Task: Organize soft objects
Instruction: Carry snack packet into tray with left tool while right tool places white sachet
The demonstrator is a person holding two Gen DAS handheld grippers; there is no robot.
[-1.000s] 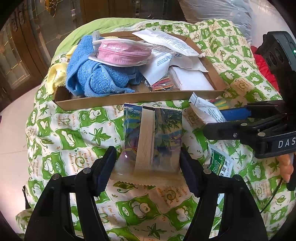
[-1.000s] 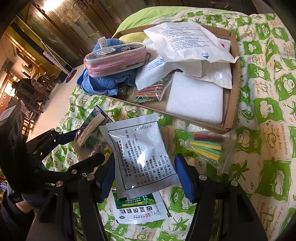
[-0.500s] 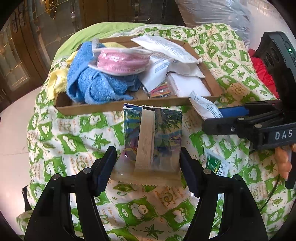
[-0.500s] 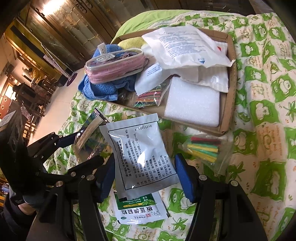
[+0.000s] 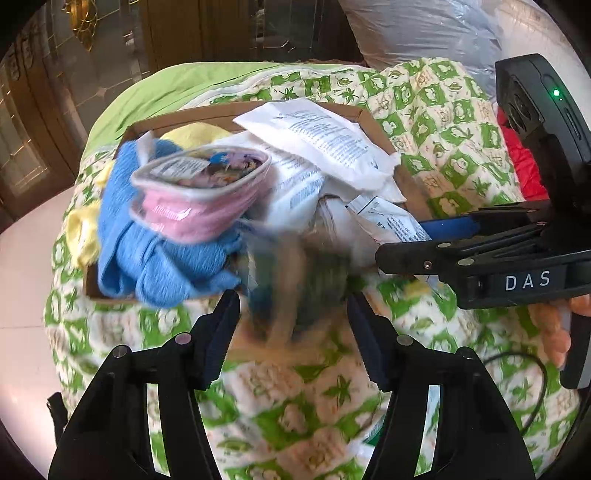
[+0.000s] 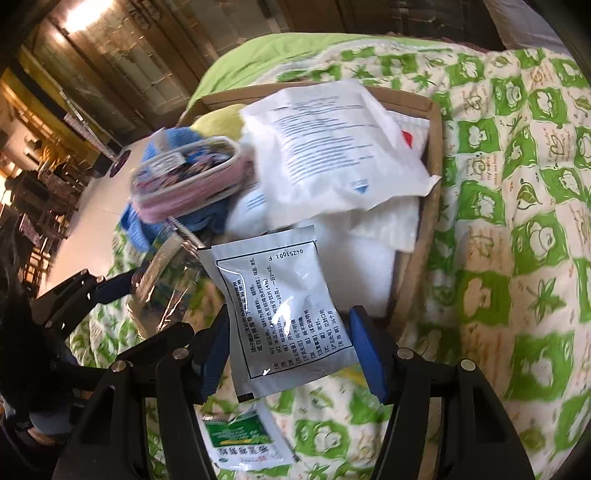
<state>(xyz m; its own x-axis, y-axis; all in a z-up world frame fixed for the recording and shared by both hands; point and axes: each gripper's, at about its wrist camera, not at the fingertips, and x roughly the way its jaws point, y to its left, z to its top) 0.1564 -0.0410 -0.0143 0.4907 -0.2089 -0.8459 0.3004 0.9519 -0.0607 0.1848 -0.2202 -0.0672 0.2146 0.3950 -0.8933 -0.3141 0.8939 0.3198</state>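
A cardboard tray [image 5: 364, 116] on the quilt holds a blue towel [image 5: 159, 266], a pink pouch [image 5: 199, 199] and white packets [image 5: 317, 136]. My left gripper [image 5: 293, 332] is shut on a clear blue-green patterned packet [image 5: 295, 280], blurred, held over the tray's near edge. My right gripper [image 6: 290, 345] is shut on a white printed sachet [image 6: 284, 306], held near the tray [image 6: 432, 206]. The right gripper also shows in the left wrist view [image 5: 402, 243], with the sachet [image 5: 391, 221] sticking out.
A green-and-white sachet [image 6: 240, 439] lies on the green patterned quilt [image 6: 517, 258] below my right gripper. A red cloth [image 5: 521, 170] and a plastic bag [image 5: 424, 29] sit at the far right. Dark cabinets and pale floor lie to the left.
Both grippers have lifted their packets and moved forward to the tray. The colored stick packet beside the tray is no longer in sight.
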